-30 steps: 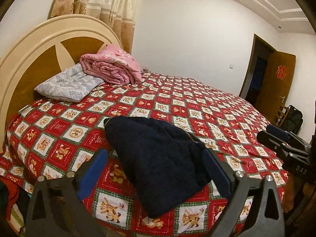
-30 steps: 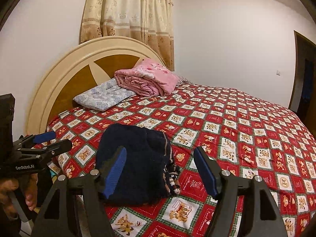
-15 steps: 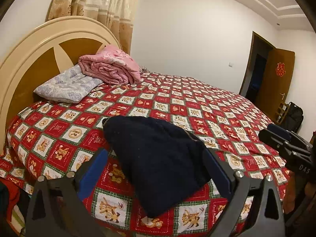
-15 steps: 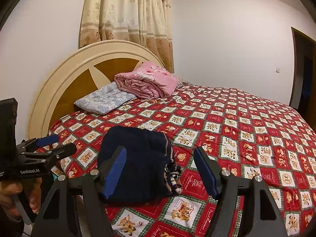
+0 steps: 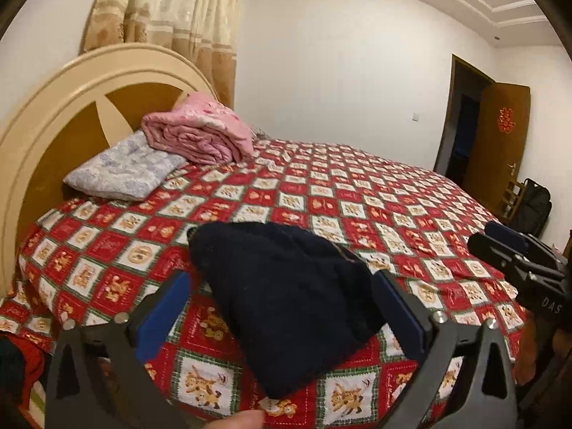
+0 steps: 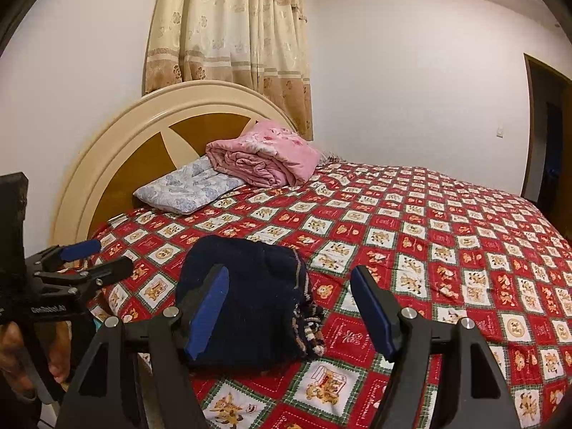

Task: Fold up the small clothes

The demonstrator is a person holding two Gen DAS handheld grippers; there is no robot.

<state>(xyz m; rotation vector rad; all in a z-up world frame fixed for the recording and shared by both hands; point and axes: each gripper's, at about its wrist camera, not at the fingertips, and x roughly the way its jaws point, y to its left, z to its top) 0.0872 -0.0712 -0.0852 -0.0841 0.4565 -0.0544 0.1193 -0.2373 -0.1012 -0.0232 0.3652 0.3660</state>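
Observation:
A folded dark navy knit garment lies on the red patterned bedspread near the bed's front edge; in the right wrist view a striped hem shows at its right side. My left gripper is open and empty, held in front of the garment, apart from it. My right gripper is open and empty, just short of the garment. Each gripper also shows at the edge of the other's view, the right one and the left one.
A grey-blue pillow and a folded pink quilt lie by the cream headboard. A curtain hangs behind. A brown door and a black bag stand at the far right. Red cloth lies low left.
Both grippers have drawn back and risen slightly, so the garment sits lower in view. The garment has not moved. Both grippers stay open.

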